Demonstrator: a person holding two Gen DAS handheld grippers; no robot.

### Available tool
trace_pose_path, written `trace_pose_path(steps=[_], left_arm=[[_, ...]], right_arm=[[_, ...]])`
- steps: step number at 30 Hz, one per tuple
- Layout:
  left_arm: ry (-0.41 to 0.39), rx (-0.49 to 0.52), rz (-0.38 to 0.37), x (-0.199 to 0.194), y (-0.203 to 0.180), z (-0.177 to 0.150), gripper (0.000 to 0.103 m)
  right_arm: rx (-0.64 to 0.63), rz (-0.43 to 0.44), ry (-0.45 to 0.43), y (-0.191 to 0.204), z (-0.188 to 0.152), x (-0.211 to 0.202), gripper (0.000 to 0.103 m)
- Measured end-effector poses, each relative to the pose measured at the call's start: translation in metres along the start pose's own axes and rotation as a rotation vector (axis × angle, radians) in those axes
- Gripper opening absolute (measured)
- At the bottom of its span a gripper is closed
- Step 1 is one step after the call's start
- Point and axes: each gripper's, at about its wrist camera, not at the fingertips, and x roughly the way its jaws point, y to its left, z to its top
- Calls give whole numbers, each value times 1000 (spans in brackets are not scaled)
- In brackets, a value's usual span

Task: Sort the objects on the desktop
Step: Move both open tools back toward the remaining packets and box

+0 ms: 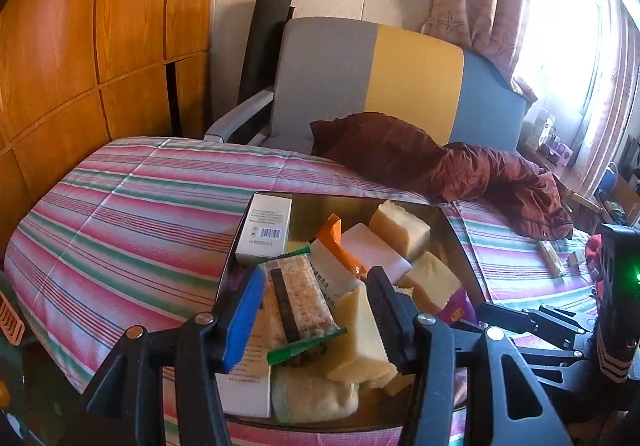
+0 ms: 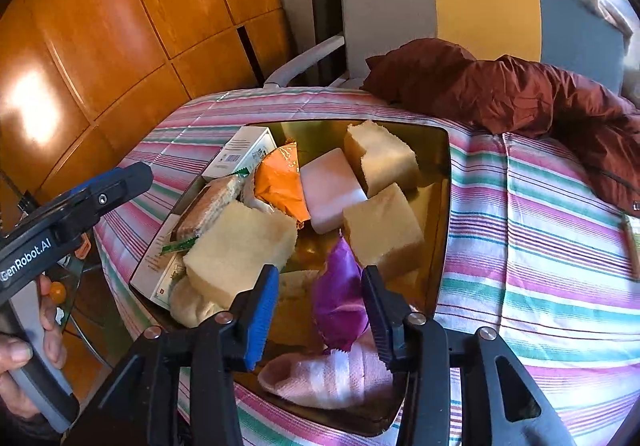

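Surface [image 2: 540,246] covered in a pink, green and white striped cloth, filling centre and right of both views. Directly on it: gold tray [image 2: 440,182] at centre, piled with items; crumpled dark red jacket [image 2: 520,94] at upper right, well apart from tray; a small wrapped bar [image 1: 551,256] at right edge, near the jacket's lower end.

Gold tray [image 2: 440,182]; yellow sponges [image 2: 380,158]; purple wrapper [image 2: 340,294]; orange packet [image 2: 280,182]; pink-green striped quilt [image 2: 540,246]; maroon jacket [image 2: 520,94].
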Motion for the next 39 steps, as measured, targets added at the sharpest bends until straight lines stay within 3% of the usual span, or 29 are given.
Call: trace_pose_path(steps=[17,39], left_arm=[[-7,40,1,-15,-13,-8,55],[8,167,-61,-12,-68,-6,55]], right_arm=[[22,-6,-33,-5,-9,-16,44],[111,-59,-82,-51,-19,-51,57]])
